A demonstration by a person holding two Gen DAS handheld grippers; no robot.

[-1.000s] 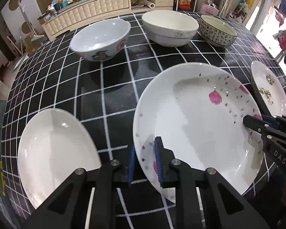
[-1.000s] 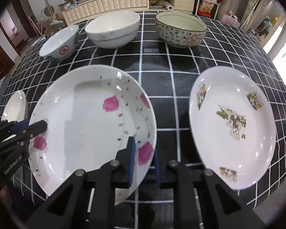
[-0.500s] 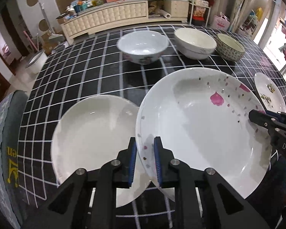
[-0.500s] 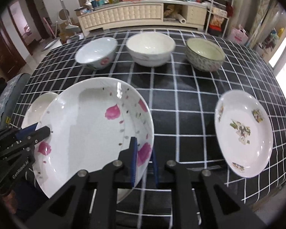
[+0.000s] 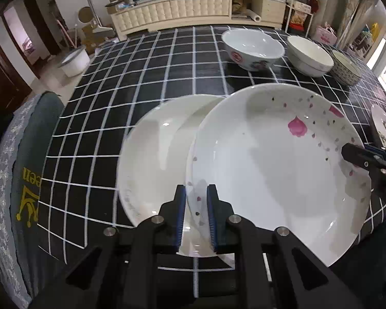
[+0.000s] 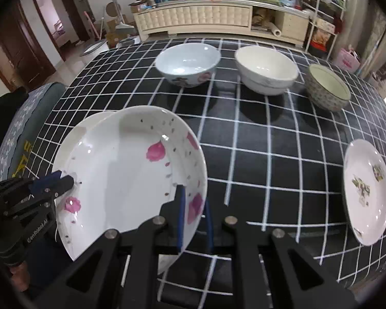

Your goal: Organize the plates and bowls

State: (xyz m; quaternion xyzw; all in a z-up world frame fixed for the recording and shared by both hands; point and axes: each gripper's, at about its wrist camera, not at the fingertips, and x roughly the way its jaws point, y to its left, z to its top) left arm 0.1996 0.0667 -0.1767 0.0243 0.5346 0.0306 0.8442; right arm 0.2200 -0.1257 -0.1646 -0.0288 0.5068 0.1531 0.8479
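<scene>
A large white plate with pink petals (image 5: 275,170) (image 6: 126,175) hangs above the black checked table, held at both sides. My left gripper (image 5: 196,206) is shut on its near-left rim, and my right gripper (image 6: 194,211) is shut on its right rim. Each gripper also shows at the edge of the other view: the right gripper (image 5: 357,154) and the left gripper (image 6: 56,182). A plain white plate (image 5: 157,159) (image 6: 74,134) lies on the table, partly under the petal plate's left half. A small plate with a leaf print (image 6: 365,193) (image 5: 384,128) lies at the right.
Three bowls stand in a row at the back: a pale blue one (image 6: 187,64) (image 5: 252,49), a cream one (image 6: 266,69) (image 5: 308,56) and a patterned one (image 6: 328,87) (image 5: 346,68). A grey cushioned seat (image 5: 25,170) borders the table's left edge. A sideboard (image 6: 198,20) stands behind.
Both grippers have carried the petal plate leftward and a little up. It now overlaps the plain white plate, which lay apart from it before. The bowls and leaf-print plate look farther off.
</scene>
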